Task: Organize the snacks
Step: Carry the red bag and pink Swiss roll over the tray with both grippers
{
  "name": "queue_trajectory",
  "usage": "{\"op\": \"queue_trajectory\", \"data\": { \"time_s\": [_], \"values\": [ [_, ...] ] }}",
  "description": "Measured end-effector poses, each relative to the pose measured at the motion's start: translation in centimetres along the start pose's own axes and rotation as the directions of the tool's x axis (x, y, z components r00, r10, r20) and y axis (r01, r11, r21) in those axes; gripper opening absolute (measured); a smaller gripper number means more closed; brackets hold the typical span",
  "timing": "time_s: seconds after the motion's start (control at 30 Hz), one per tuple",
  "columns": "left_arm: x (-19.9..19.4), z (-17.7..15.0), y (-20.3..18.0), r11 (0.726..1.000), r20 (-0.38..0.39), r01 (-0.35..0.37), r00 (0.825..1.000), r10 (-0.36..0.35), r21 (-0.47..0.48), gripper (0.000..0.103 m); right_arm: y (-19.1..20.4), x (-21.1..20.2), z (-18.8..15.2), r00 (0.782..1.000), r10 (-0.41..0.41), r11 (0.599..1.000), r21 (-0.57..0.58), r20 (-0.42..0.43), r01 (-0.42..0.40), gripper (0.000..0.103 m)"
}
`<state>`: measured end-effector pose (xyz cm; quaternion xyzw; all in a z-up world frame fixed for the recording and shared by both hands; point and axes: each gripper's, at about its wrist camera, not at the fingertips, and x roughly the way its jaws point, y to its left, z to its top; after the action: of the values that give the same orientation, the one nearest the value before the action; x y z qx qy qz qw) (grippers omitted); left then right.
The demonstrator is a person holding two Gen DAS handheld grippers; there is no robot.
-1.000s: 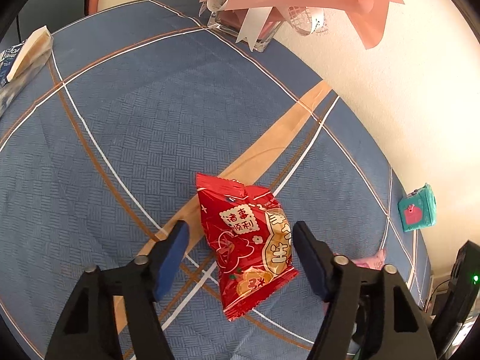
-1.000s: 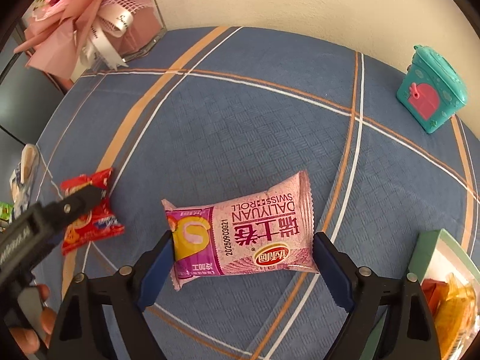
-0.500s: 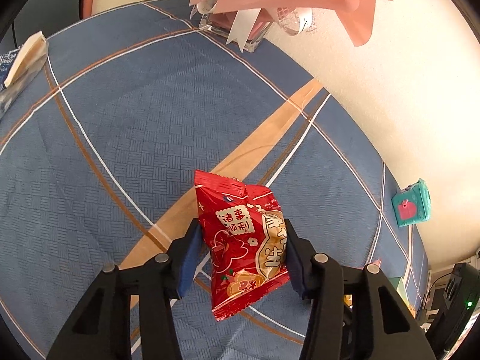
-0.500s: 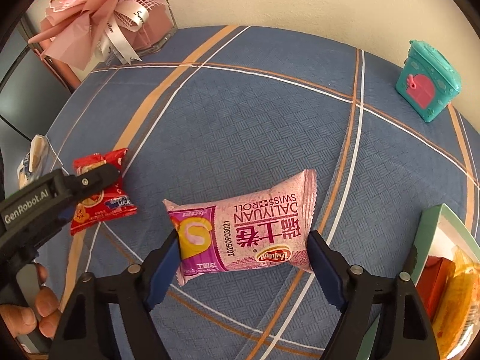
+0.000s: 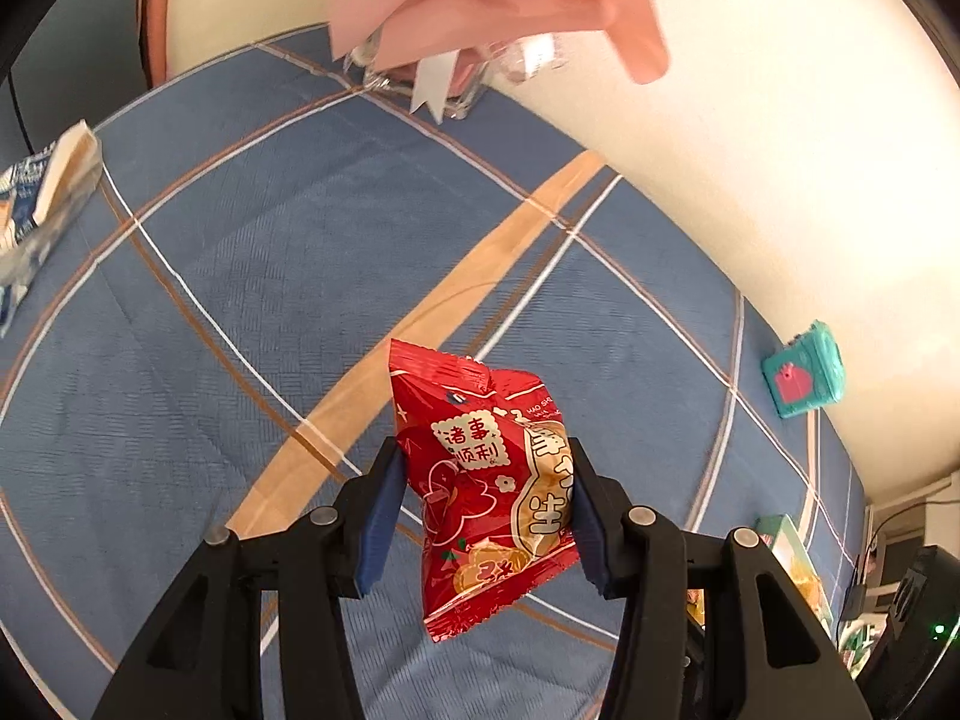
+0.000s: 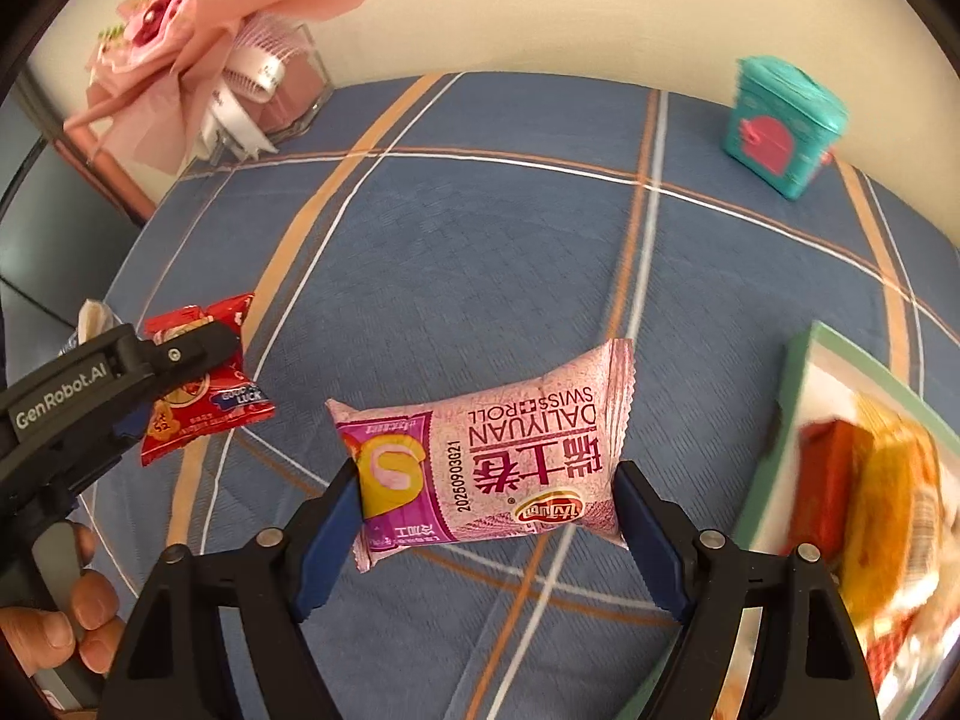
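**Desk:** What are you holding?

**Caption:** 2 snacks, 1 per hand. Your left tool (image 5: 483, 513) is clamped across a crinkly red foil snack packet with gold print (image 5: 489, 480), its blue pads dimpling the pouch at mid-height. Your right tool (image 6: 486, 516) pinches a puffy pink plastic Swiss-roll wrapper with serrated end seals (image 6: 489, 450) end to end. Both packets look clear of the blue woven cloth with orange and white stripes (image 5: 252, 240) that covers the worktop.

**Desk:** Where do they go?

**Caption:** Probably the green-rimmed tray (image 6: 798, 378) at your right, where orange and yellow packs already lie. That is a judgement from the task, not something shown.

**Desk:** How do you carry them well?

**Caption:** Both wrappers are air-filled film, slick and soft, so keep the squeeze steady and no harder; more pressure may burst a seal or crush the cake. The pink roll is held by its ends and may sag or twist, so keep that tool level. Bring your right hand to the tray first, lower until the wrapper rests, then release. Steer clear of the teal plastic house-shaped box (image 6: 780, 126) and the pink paper bouquet in a clear vase (image 6: 198, 78).
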<state>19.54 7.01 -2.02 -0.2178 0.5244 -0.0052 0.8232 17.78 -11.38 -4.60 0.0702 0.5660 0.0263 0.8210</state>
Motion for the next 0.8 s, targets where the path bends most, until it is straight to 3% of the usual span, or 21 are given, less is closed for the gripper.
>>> {"op": "queue_trajectory", "data": {
  "time_s": [0.2,0.43,0.8],
  "values": [
    [-3.1,-0.8,-1.9,0.999,0.028,-0.002,1.000,0.001,0.040,0.052,-1.8,-2.5,-1.4,1.000,0.000,0.996,0.086,0.024,-0.002,0.083],
    [-5.7,-3.0,-4.8,0.997,0.044,0.042,0.998,-0.045,0.071,0.052,-4.0,-6.2,-3.6,0.998,-0.023,0.988,0.153,0.063,0.013,0.083],
    [-8.1,-7.6,-11.1,0.977,0.074,0.061,0.994,-0.078,0.206,0.052,-9.6,-10.9,-7.7,0.991,-0.090,0.961,0.270,0.096,0.061,0.083]
  ]
}}
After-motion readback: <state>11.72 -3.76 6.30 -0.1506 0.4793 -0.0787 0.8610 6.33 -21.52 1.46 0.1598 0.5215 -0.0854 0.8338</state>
